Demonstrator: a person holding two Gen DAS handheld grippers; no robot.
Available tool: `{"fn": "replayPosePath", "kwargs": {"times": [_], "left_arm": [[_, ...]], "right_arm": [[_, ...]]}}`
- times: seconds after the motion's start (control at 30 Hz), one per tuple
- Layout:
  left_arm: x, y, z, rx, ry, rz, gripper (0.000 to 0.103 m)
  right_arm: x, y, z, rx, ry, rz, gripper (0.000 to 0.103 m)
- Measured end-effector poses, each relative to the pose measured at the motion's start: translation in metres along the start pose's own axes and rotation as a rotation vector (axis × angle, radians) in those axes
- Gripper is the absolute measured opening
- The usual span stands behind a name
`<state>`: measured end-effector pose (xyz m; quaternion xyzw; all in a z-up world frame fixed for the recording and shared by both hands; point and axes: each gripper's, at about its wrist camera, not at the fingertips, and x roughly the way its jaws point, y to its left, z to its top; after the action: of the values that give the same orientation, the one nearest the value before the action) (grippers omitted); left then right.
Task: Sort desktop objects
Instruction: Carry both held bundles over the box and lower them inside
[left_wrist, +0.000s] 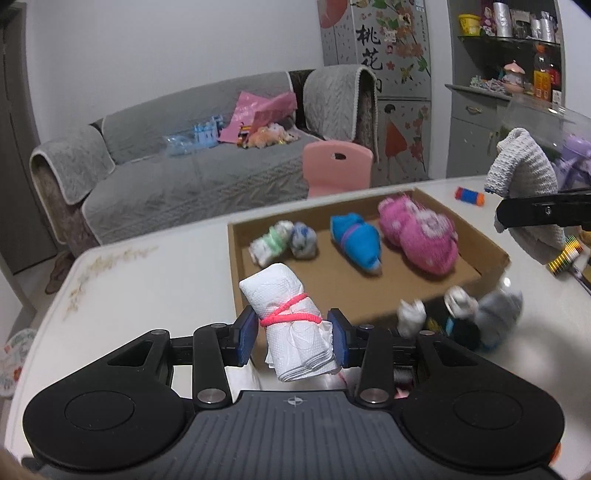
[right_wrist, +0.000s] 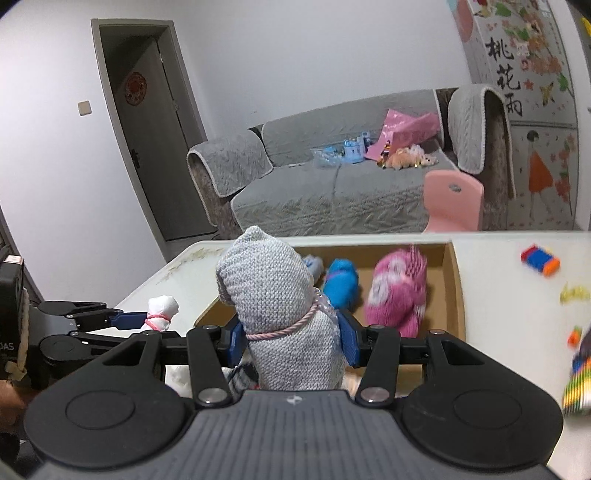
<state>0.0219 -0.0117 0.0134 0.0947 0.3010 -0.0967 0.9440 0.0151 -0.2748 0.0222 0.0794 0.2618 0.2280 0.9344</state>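
left gripper (left_wrist: 293, 334) clamped, right gripper (right_wrist: 293, 338) clamped — both raised

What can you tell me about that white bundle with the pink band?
The white bundle looks like rolled, embossed paper towel, tied round its middle with a pink band. Loose folded layers splay at its lower end. It stands tilted, gripped at the band between the left gripper's blue fingers, just before the box's near wall.

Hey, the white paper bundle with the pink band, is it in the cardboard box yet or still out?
Out. The white paper bundle is clamped in the left tongs, at the cardboard box near wall.
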Motion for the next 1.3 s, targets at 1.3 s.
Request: {"fn": "replayPosePath", "kwargs": {"times": [1.3], "left_arm": [[0.178,0.032,0.045,-0.085,0.179,-0.111,0.077]], "right_arm": [[0.214,-0.014,0.044,-0.298,0.319,-0.235,0.053]]}}
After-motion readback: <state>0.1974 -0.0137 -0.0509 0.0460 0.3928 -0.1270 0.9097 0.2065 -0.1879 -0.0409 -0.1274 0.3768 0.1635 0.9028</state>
